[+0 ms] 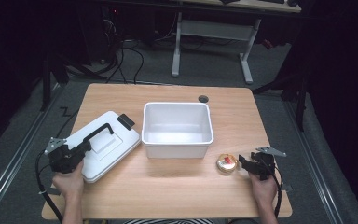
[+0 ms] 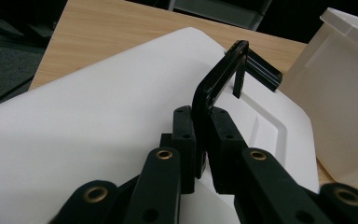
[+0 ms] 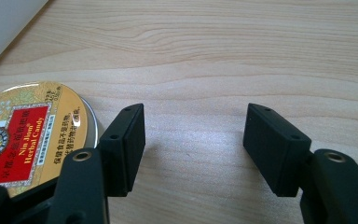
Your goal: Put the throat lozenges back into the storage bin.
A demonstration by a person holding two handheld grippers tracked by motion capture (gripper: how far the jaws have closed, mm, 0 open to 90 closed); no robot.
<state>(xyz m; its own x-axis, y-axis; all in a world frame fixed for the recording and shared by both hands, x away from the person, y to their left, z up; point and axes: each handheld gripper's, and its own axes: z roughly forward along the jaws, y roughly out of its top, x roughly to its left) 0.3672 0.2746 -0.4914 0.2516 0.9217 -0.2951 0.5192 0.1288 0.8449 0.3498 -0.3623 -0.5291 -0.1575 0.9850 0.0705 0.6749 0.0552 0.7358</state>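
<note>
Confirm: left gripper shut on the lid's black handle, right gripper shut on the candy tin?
Not quite. The right gripper is open, jaws apart over bare table, with the candy tin beside one jaw, as the right gripper view shows. The left gripper is indeed shut on the lid's black handle.

lid (image 1: 103, 147): white, black handle (image 2: 216, 79) | bin (image 1: 177, 128): white | tin (image 3: 25, 135): gold, red label | table (image 1: 177, 186): light woodgrain

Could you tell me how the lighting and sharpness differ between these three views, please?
High view: table evenly lit, surroundings dark, soft shadow beneath the white bin. Left gripper view: black handle glossy with glare, nearest jaws blurred. Right gripper view: candy tin print sharp, wood shows sheen.
</note>
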